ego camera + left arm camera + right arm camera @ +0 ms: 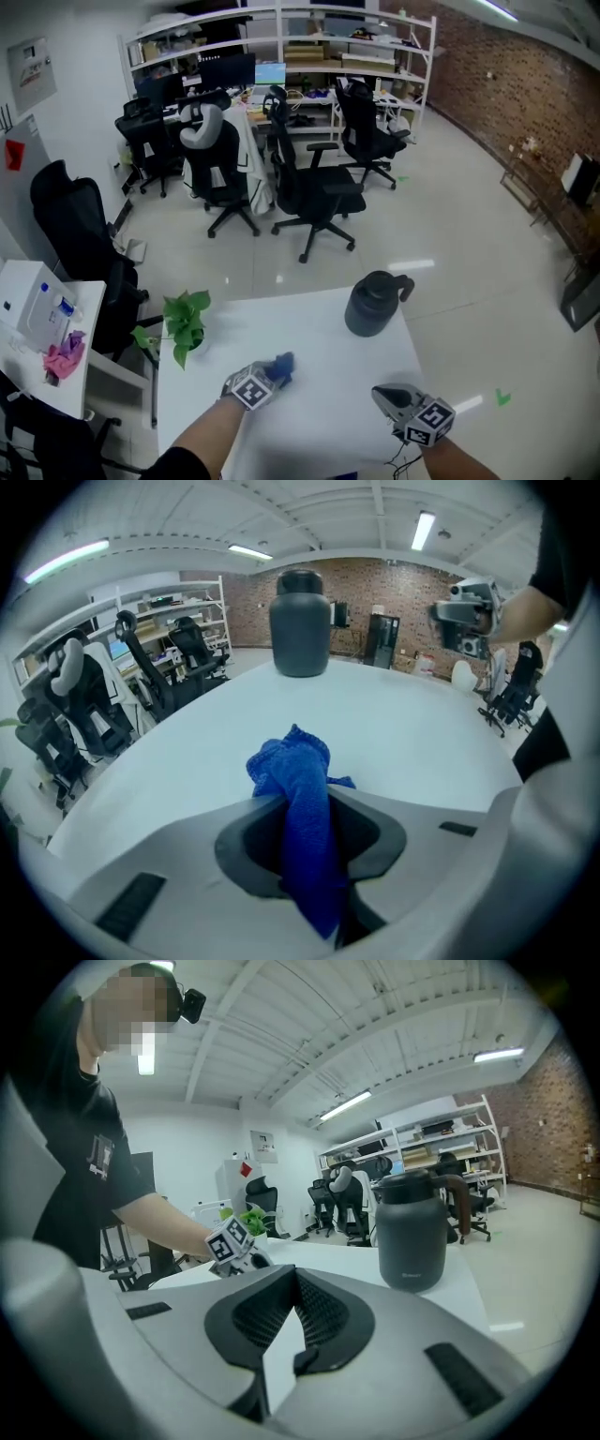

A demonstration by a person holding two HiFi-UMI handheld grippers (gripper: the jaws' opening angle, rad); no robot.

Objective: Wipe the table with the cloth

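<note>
At the left edge of the white tabletop (319, 422) a small potted plant (185, 323) is seen. Just right of it, near the front edge, the left gripper (270, 376) is angled steeply down, and the blue cloth (282, 364) is pinched between its jaws. In the left gripper view the cloth (302, 803) is drawn out into a narrow strip. Its long axis is laid along the gripper's (309, 841) own line, and its crumpled free end is pointed ahead toward the dark jug (300, 622) and appears to be set down on the tabletop. The jug (373, 303) is stood upright near the far right corner, well apart from the cloth. At the front right, the right gripper (381, 394) is held nearly level above the tabletop, its jaws pressed together tip to tip (292, 1277).
</note>
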